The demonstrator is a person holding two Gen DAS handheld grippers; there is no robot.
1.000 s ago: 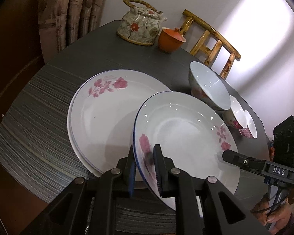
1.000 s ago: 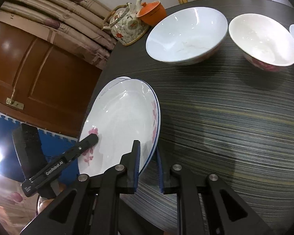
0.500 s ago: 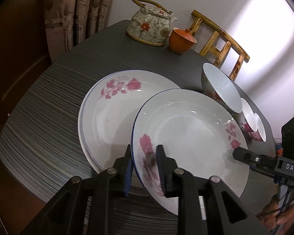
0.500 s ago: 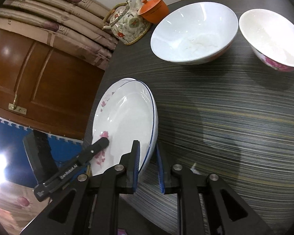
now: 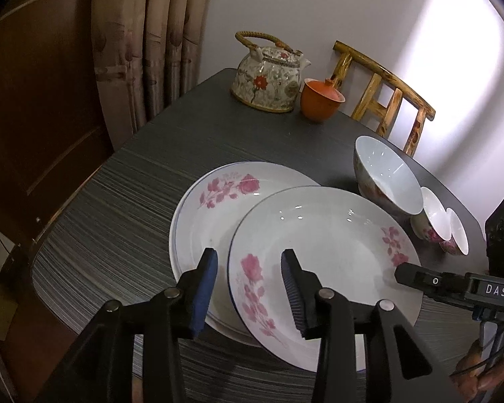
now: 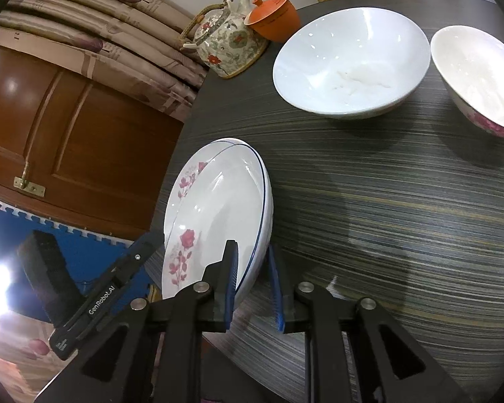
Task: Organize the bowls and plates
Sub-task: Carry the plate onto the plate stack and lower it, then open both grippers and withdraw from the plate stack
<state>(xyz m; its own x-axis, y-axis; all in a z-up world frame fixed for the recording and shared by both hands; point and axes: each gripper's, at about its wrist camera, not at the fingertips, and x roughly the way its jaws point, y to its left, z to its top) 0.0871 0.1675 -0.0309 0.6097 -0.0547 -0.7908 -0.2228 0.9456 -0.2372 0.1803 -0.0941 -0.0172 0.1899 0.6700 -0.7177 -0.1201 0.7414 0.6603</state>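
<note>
Overlap between the top plate (image 5: 322,252) and the stack of plates (image 5: 215,208) decides our next move: it lies offset toward lower right of the left view. Our left gripper (image 5: 248,282) stands open astride its rim; our right gripper (image 6: 252,282) brackets the opposite edge, grip uncertain, so we nudge upper left

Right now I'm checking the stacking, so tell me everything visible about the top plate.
The top plate is glossy white, ceramic-looking, with a thin blue rim line and pink rose sprays. It lies overlapping the lower plate, offset toward the bowls. The left gripper is open astride its near edge; the right gripper straddles its rim, apparently open.
</note>
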